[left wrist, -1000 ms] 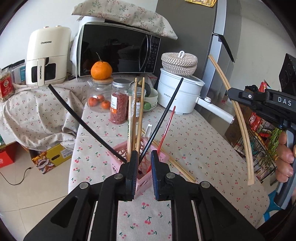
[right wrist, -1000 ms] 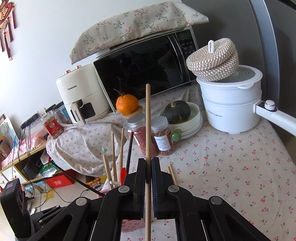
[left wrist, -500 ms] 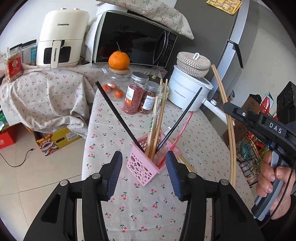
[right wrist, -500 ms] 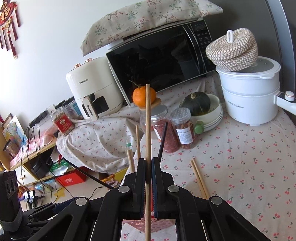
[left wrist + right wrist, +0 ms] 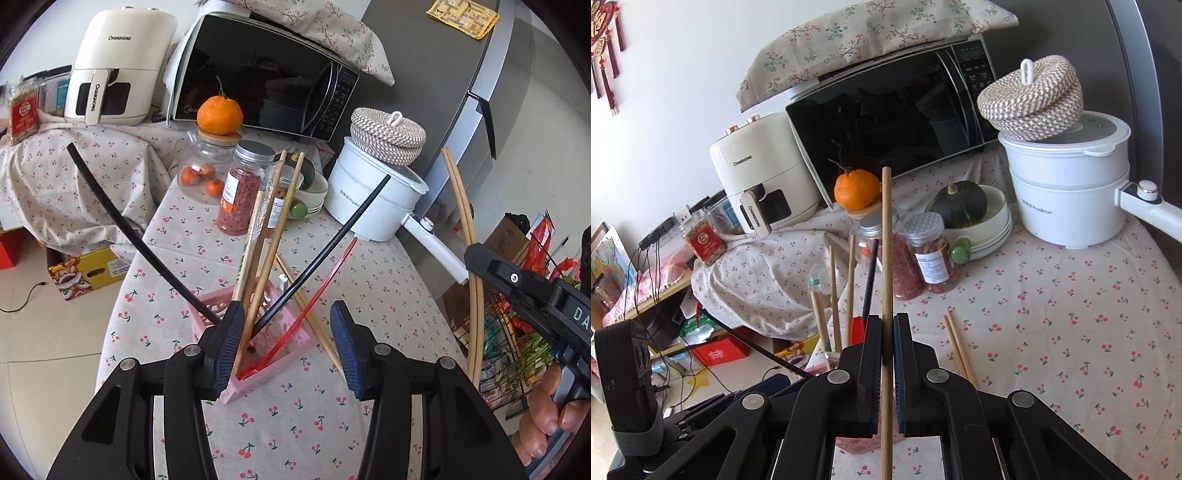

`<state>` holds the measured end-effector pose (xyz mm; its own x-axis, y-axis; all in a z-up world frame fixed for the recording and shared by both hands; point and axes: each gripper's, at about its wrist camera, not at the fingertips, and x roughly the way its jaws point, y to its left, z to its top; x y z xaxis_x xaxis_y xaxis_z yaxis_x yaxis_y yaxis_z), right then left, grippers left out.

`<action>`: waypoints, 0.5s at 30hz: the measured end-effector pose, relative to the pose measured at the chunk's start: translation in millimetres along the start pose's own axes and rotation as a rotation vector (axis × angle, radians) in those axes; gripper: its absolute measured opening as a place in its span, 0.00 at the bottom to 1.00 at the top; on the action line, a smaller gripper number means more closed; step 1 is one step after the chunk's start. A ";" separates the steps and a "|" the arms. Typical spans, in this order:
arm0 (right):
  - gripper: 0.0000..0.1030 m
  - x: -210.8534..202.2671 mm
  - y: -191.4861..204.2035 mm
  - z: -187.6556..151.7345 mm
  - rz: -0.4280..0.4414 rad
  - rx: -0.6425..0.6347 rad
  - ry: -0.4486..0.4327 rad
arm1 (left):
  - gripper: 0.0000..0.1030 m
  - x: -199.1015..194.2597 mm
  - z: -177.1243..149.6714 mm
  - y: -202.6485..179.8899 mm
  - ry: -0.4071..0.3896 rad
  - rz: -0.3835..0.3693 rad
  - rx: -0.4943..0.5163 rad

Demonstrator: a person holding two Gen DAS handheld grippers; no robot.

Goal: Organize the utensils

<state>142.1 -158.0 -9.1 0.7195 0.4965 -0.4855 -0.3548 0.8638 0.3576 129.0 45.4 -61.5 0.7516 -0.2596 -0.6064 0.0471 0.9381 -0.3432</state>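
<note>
A pink slotted basket (image 5: 284, 356) stands on the cherry-print table and holds wooden chopsticks (image 5: 275, 229), two black chopsticks (image 5: 325, 254) and a red one (image 5: 317, 295). My left gripper (image 5: 286, 349) is open, its jaws on either side of the basket, empty. My right gripper (image 5: 885, 334) is shut on upright wooden chopsticks (image 5: 886, 258); in the left wrist view they (image 5: 471, 251) show at the right. Two loose wooden chopsticks (image 5: 956, 347) lie on the cloth beside the basket.
Behind the basket stand two jars (image 5: 243, 188), a glass jar with an orange on top (image 5: 219, 115), a bowl with a squash (image 5: 960, 203), a white electric pot (image 5: 376, 195), a microwave (image 5: 266, 81) and an air fryer (image 5: 118, 62). The table edge drops at left.
My left gripper has opened wide and drawn back from the basket, leaving the chopsticks in it. My right gripper has kept its hold and shifted slightly.
</note>
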 end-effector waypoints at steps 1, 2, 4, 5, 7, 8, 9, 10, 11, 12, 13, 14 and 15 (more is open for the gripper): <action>0.04 -1.8 -3.5 -0.4 -0.003 -0.001 0.002 | 0.49 2.4 0.3 -3.5 -0.014 0.006 0.002; 0.04 -3.4 -7.2 -1.0 -0.006 -0.002 0.005 | 0.48 4.1 0.8 -6.1 -0.030 0.010 0.004; 0.04 -7.1 -14.4 -2.2 -0.012 -0.002 0.009 | 0.47 6.9 2.4 -8.7 -0.059 0.023 0.000; 0.04 -8.9 -17.9 -2.9 -0.015 -0.002 0.011 | 0.43 8.7 3.5 -8.4 -0.067 0.032 -0.011; 0.04 -12.1 -24.3 -3.5 -0.020 -0.001 0.013 | 0.39 12.9 4.6 -5.9 -0.072 0.056 -0.046; 0.04 -13.4 -27.3 -3.4 -0.022 -0.002 0.014 | 0.36 15.3 4.7 -4.3 -0.074 0.071 -0.064; 0.04 -14.4 -29.9 -3.8 -0.025 -0.002 0.016 | 0.33 17.8 4.9 -2.5 -0.073 0.073 -0.080; 0.04 -15.4 -31.8 -4.5 -0.027 -0.002 0.018 | 0.32 20.8 5.2 -1.3 -0.071 0.076 -0.093; 0.04 -15.8 -33.9 -4.9 -0.030 -0.002 0.021 | 0.32 23.9 5.6 -0.9 -0.066 0.077 -0.102; 0.04 -16.1 -35.8 -5.4 -0.032 -0.001 0.024 | 0.31 26.4 5.9 -0.6 -0.065 0.078 -0.108; 0.04 -16.1 -37.1 -5.8 -0.033 -0.001 0.027 | 0.30 28.4 6.4 -0.8 -0.065 0.081 -0.112; 0.04 -16.2 -38.5 -6.2 -0.035 0.000 0.029 | 0.29 30.1 6.9 -1.0 -0.066 0.084 -0.115; 0.04 -16.2 -39.6 -6.7 -0.036 0.000 0.031 | 0.26 31.3 7.5 -1.4 -0.069 0.086 -0.118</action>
<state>140.5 -199.6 -20.8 0.7126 0.4678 -0.5228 -0.3292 0.8811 0.3396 157.4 37.7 -74.6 0.7933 -0.1594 -0.5876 -0.0936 0.9217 -0.3763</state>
